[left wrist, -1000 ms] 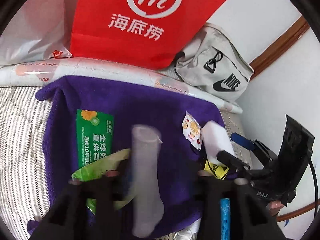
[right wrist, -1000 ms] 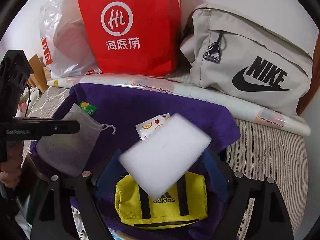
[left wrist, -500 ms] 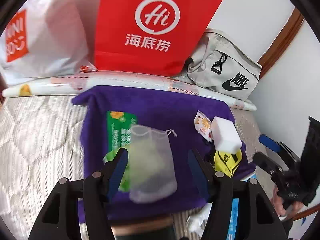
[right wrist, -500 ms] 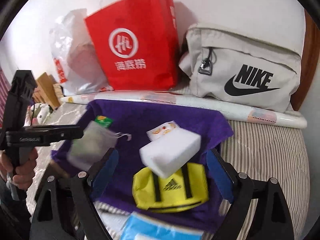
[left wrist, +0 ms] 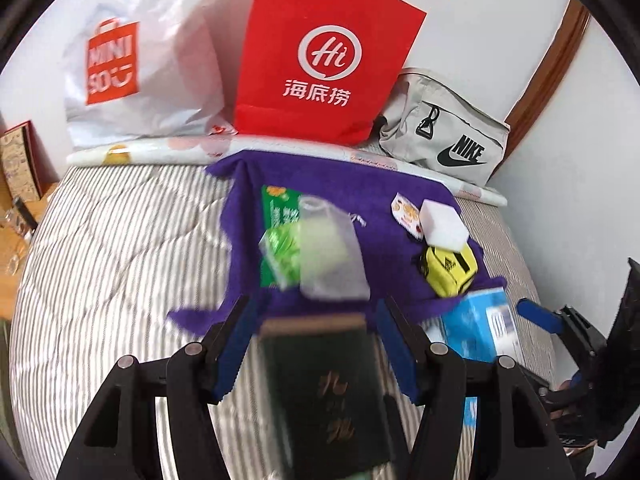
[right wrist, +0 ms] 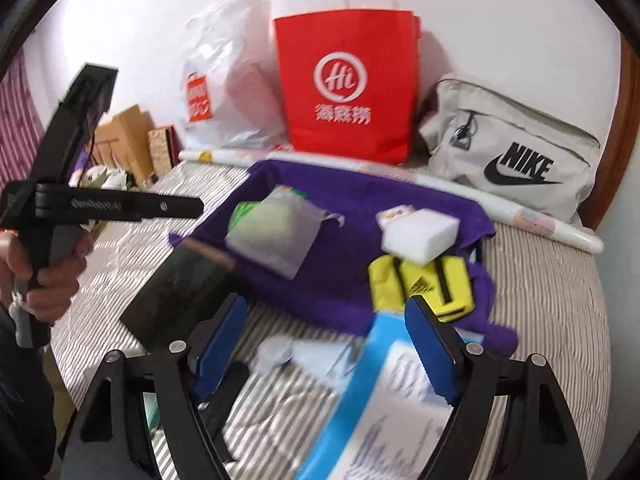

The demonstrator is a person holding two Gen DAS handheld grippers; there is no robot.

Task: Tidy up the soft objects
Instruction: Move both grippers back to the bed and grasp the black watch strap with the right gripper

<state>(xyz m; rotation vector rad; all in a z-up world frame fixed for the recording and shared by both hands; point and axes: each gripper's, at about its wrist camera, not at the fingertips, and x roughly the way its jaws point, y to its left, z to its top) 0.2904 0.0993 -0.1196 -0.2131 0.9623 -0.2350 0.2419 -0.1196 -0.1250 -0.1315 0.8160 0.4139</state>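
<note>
On the striped bed (left wrist: 120, 248), centre: purple towel (left wrist: 360, 184) spread flat, carrying mesh drawstring pouch (left wrist: 330, 256) over green packets (left wrist: 280, 236), white sponge block (left wrist: 443, 226) resting partly on yellow Adidas pouch (left wrist: 450, 268), small orange-printed sachet (left wrist: 408, 216) just left of sponge. Changed since a second ago: mesh pouch no longer between the left gripper's fingers, sponge no longer between the right's; both now lying on the towel, both grippers drawn back toward the near edge. Judged meaning: two soft items placed, a placing step complete. Left gripper (left wrist: 316, 344): jaws spread wide, nothing held; mesh pouch just beyond its tips, dark green book (left wrist: 328, 392) lying below between the fingers. Right gripper (right wrist: 326, 344): likewise spread and empty; sponge and yellow pouch farther off, slightly right; blue-and-white pack (right wrist: 380, 408) near, under its right finger. Far side, against the wall: red paper bag (left wrist: 324, 56), white Miniso bag (left wrist: 136, 64), grey Nike bag (left wrist: 448, 140).
</note>
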